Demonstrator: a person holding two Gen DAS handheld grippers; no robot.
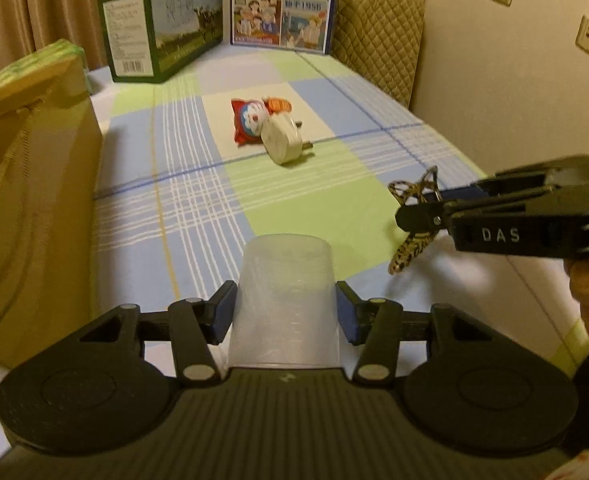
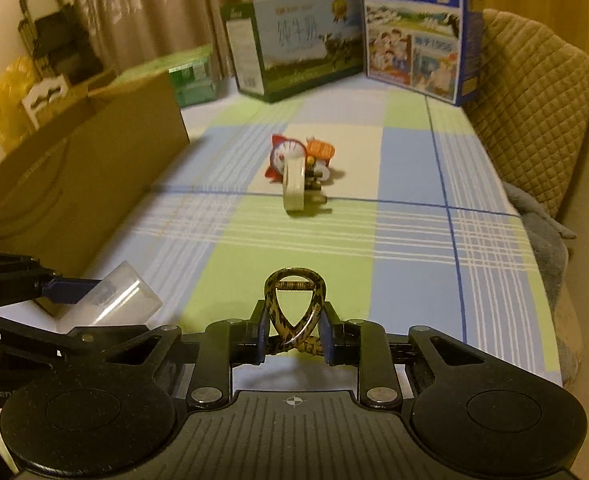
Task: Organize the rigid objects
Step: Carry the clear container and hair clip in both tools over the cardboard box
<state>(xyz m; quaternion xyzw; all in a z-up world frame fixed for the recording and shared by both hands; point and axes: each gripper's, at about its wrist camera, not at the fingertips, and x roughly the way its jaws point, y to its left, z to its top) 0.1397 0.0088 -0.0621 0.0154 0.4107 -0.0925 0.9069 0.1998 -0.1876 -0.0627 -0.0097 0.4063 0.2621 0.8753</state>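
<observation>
My left gripper [image 1: 285, 312] is shut on a clear plastic cup [image 1: 286, 300], held above the checked cloth; the cup also shows in the right wrist view [image 2: 114, 300] at lower left. My right gripper [image 2: 293, 338] is shut on a leopard-pattern hair clip [image 2: 294, 304], which also shows in the left wrist view [image 1: 412, 220] at the right, with the right gripper [image 1: 414, 216] around it. A white power plug [image 1: 282, 138] lies mid-table against a red Doraemon snack packet [image 1: 248, 120] and an orange packet [image 1: 278, 105].
An open cardboard box [image 1: 34, 184] stands at the left edge. A green milk carton box [image 1: 162, 24] and a blue milk box [image 1: 282, 4] stand at the back. A quilted chair back [image 1: 378, 28] is at the back right, against the wall.
</observation>
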